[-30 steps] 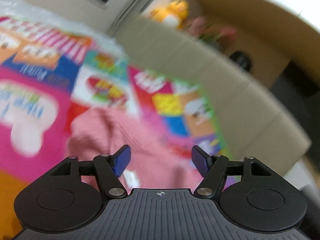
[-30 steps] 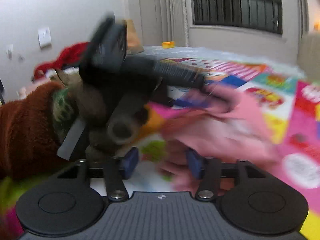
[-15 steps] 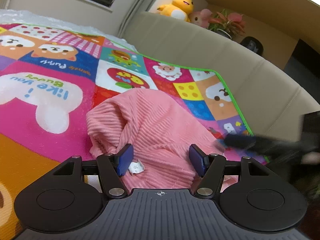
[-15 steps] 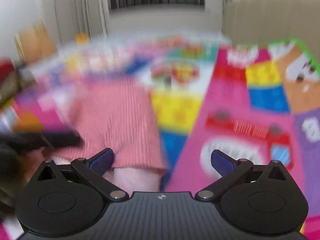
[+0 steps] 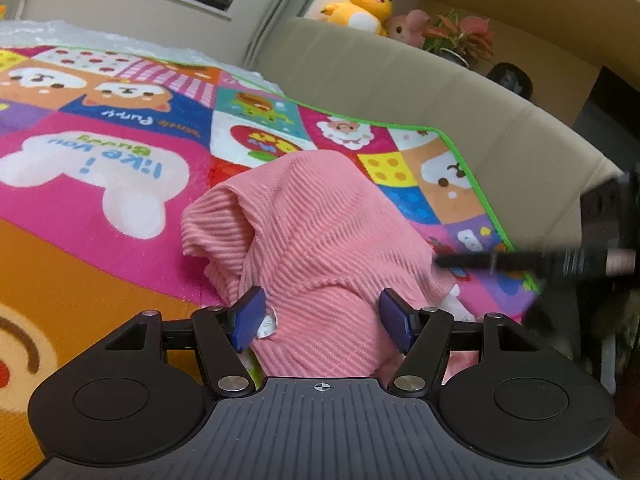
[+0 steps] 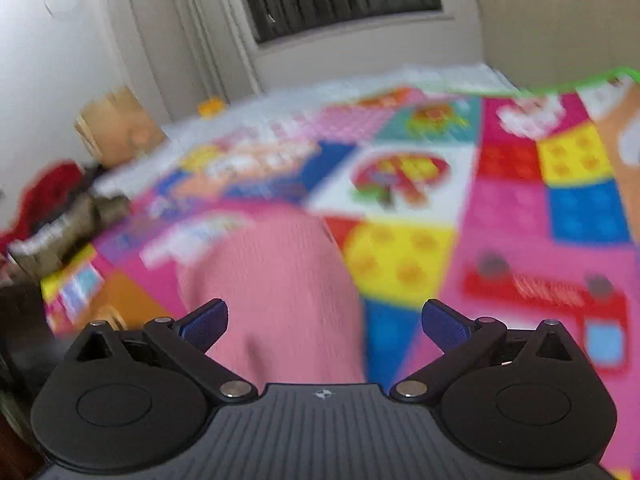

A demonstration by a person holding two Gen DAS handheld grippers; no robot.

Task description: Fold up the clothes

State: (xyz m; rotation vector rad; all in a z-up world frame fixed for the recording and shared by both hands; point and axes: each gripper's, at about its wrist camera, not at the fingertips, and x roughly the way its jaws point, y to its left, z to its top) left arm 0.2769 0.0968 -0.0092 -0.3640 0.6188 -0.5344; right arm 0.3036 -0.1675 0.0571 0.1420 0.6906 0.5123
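Note:
A pink ribbed garment (image 5: 320, 232) lies bunched on a colourful play mat (image 5: 100, 168), with a small white label near its near edge. My left gripper (image 5: 322, 318) is open, its blue fingertips either side of the garment's near end, not closed on it. In the right wrist view the same pink garment (image 6: 276, 280) shows blurred, and my right gripper (image 6: 324, 320) is wide open just above its near part. The right gripper's dark body (image 5: 560, 260) shows blurred at the right edge of the left wrist view.
A beige sofa (image 5: 420, 92) borders the mat at the right, with a yellow plush duck (image 5: 360, 6), a pink plush and a potted plant behind it. In the right wrist view a cardboard box (image 6: 116, 128) and a red cloth pile (image 6: 48, 188) sit at the far left.
The right gripper let go of the pink garment, opened wide and swung away to the garment's right side. The left gripper stayed open and moved closer over the garment.

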